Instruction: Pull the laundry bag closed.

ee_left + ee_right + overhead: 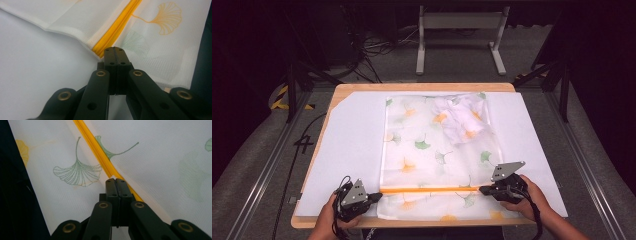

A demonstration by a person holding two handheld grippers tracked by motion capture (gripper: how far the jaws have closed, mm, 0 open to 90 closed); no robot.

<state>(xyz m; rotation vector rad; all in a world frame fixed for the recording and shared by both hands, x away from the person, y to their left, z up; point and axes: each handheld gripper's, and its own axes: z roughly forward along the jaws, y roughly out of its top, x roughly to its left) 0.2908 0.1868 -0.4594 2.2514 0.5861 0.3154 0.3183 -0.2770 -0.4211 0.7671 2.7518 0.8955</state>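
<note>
A white mesh bag (437, 150) printed with green and orange ginkgo leaves lies flat on a white sheet (352, 145). A crumpled white garment (462, 120) shows through its far right corner. An orange zipper (432, 189) runs across the bag's near end. My left gripper (379, 196) is at the zipper's left end, jaws shut (115, 49) on the bag's edge where the zipper (120, 25) stops. My right gripper (482, 189) sits at the zipper's right end, jaws pressed together (116, 180) over the zipper (97, 152); what they pinch is hidden beneath them.
The white sheet covers a wooden table (422, 86), with bare sheet on both sides of the bag. A grey metal stand (459, 22) and floor cables (372, 50) lie beyond the far edge. Dark frame legs (292, 90) stand at the left.
</note>
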